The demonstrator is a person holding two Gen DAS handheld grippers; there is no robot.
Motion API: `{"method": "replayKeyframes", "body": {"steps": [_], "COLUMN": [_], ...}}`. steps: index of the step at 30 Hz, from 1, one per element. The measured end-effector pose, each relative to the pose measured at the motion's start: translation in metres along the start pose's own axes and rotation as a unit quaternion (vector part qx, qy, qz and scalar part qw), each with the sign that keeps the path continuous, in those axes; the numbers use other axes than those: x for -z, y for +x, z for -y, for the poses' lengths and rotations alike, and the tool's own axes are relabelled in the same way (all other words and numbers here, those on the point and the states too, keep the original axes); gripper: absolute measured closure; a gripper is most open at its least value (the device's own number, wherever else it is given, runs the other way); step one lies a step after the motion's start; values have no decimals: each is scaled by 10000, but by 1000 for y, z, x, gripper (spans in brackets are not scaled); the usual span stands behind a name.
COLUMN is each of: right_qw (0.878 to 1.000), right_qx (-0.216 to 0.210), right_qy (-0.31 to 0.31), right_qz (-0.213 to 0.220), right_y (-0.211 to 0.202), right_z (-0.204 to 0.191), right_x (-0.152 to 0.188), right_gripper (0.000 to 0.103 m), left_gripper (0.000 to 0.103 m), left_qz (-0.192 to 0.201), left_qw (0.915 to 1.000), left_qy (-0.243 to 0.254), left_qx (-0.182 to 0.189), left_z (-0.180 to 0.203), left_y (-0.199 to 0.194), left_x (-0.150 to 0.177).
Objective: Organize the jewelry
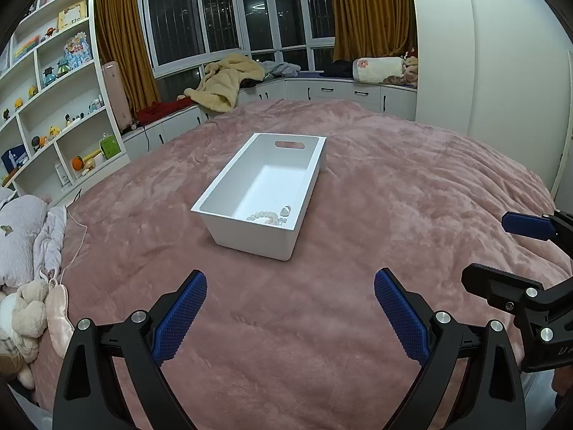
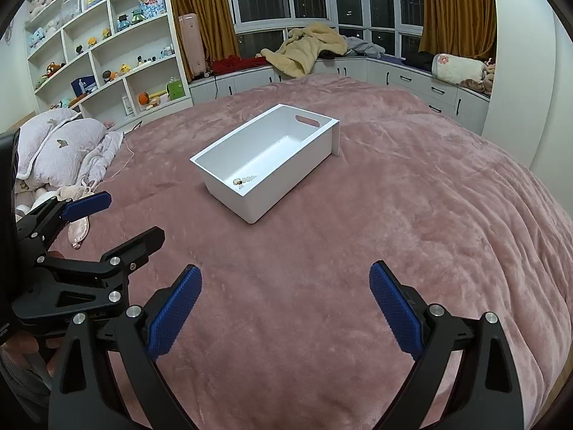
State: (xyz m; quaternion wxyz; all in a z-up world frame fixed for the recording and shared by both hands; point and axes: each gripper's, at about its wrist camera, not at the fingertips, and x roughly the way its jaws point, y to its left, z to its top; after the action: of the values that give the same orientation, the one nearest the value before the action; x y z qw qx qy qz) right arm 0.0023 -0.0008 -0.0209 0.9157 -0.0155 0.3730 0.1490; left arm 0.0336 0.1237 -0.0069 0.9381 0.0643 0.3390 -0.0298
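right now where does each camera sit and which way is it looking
Left wrist: sits behind the left tongs, open, looking across the pink blanket at the white bin; the right tongs show at the right edge.
Right wrist: sits behind the right tongs, open, facing the same bin; the left tongs show at the left.
Both share the bin, the bead bracelet inside, the blanket and the window.
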Motion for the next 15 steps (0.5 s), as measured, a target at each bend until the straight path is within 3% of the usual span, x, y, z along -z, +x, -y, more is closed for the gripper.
{"method": "replayKeyframes", "body": {"steps": [15], "right_qw": [10000], "right_qx": [14], "right_qy": [58], "right_qz": [-20], "right_y": [1], "right_z": [1], "right_x": [0], "right_gripper": [10], "left_gripper": [7], "left_qz": [-46], "left_qw": [9999], "left_qy": [117], "left_qx": [64], "left_z": [1], "left_y": [-1], "left_x": [5]}}
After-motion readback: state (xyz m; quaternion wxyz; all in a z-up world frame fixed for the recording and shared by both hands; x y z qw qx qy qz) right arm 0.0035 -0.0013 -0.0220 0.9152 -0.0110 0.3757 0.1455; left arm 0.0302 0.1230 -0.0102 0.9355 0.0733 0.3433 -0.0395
